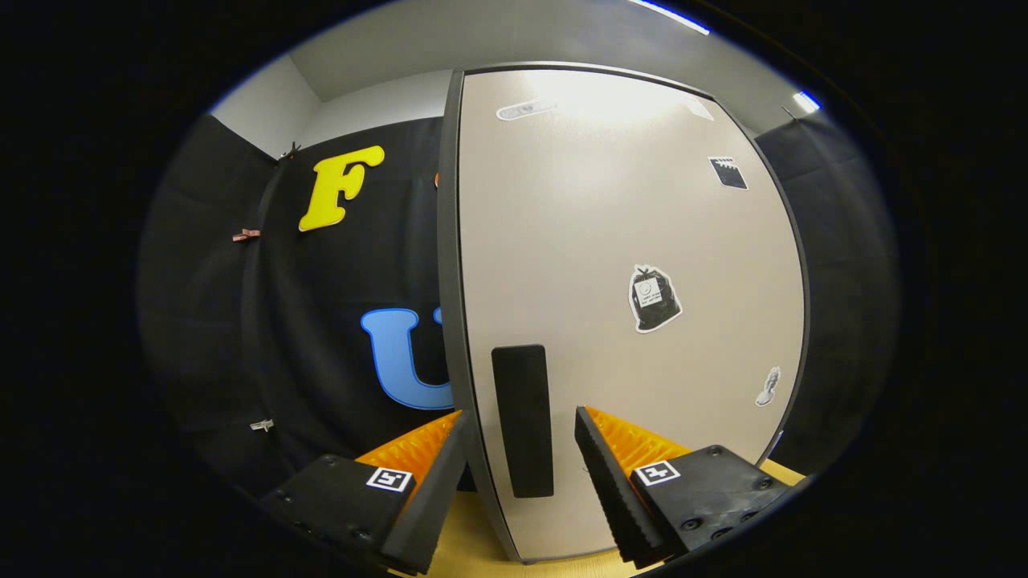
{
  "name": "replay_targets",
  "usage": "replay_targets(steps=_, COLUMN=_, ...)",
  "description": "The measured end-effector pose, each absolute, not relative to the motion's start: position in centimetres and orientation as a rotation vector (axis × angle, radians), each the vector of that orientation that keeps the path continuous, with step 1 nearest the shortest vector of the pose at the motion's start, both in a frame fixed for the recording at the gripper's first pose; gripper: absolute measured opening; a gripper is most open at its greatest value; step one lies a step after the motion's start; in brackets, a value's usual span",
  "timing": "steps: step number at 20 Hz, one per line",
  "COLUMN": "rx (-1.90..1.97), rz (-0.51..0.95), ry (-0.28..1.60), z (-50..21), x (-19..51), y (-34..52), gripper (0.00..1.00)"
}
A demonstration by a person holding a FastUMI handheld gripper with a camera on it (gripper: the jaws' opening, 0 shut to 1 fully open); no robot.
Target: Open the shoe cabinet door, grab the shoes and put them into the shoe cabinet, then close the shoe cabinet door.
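Claw: the claw [520, 474] stands open, its two fingers spread apart and pressing on nothing.
Handle: the dark upright handle [523, 420] lies between the fingers, just ahead of them, touched by neither as far as I can tell.
Door: the pale shoe cabinet door [626, 241] rises beyond the fingers; its dark left edge [451, 281] runs down past the left finger.
Surface: a strip of light wood surface [466, 546] lies under the claw.
Progress: judged early; the door is being worked by its handle, and shoes and closing remain.
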State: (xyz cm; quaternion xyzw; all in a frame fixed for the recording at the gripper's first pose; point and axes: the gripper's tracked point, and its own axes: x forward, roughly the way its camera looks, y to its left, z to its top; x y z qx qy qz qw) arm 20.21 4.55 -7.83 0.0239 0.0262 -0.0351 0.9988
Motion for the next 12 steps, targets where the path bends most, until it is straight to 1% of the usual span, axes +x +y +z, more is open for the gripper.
replay_targets(steps=3, rx=0.050, rz=-0.072, ry=0.069, z=-8.7, x=21.2, y=4.3, gripper=0.85)
replay_targets(steps=5, rx=0.045, rz=-0.077, ry=0.064, z=-8.7, x=21.4, y=4.2, gripper=0.68)
replay_targets(steps=6, rx=0.038, rz=-0.081, ry=0.063, z=-8.7, x=21.4, y=4.2, gripper=0.63)
replay_targets(steps=8, rx=0.035, rz=-0.079, ry=0.069, z=-9.2, x=21.6, y=4.2, gripper=0.63)
replay_targets(steps=10, rx=0.031, rz=-0.085, ry=0.068, z=-8.8, x=21.3, y=4.1, gripper=0.41)
replay_targets(steps=12, rx=0.026, rz=-0.088, ry=0.067, z=-8.9, x=21.5, y=4.1, gripper=0.41)
